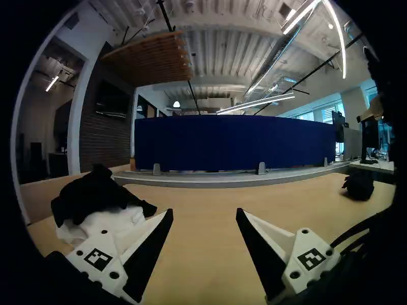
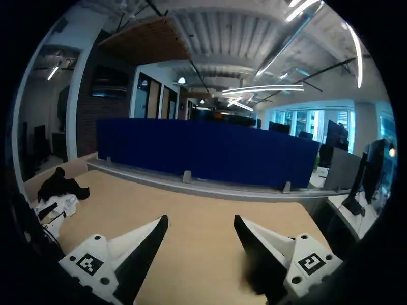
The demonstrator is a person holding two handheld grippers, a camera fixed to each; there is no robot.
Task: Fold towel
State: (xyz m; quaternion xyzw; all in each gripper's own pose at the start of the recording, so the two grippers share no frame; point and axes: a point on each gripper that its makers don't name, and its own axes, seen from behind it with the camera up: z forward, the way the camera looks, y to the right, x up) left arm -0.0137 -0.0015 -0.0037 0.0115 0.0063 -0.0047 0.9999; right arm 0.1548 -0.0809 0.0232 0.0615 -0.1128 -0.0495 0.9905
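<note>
1. Left gripper (image 1: pixel 204 210): the claw is wide and holds nothing. Both fingers hang just above the table, pointing toward the far partition. It seems to be held low and spread so that it is ready to reach into the cloth heap just beside its left finger.

2. Right gripper (image 2: pixel 200 217): the claw is wide and holds nothing. It hovers over bare wood well apart from the heap. This looks like a waiting position, placed so that a second corner can be taken once the cloth is spread.

3. White towel (image 1: pixel 109 223): a crumpled lump at the near left of the table in the left gripper view. Its near edge is hidden behind the left finger. In the right gripper view it lies at the far left (image 2: pixel 60 205). It is unfolded and no corner is laid out, so the fold is not yet begun.

4. Black cloth (image 1: pixel 94 195): a crumpled cloth that lies on top of the white towel and drapes over its far side. It probably has to be lifted off, or chosen first, before the white one can be flattened.

5. Table (image 1: pixel 213 198): pale wood with a broad bare middle that reads as the working area for the fold.

6. Dark bundle (image 1: pixel 358 185): rests at the far right of the table. I cannot tell what it is.

7. Blue partition (image 1: pixel 229 142): stands upright along the table's far edge and closes off the workspace.

8. Monitor (image 1: pixel 369 137): sits on the neighbouring desk to the right.
</note>
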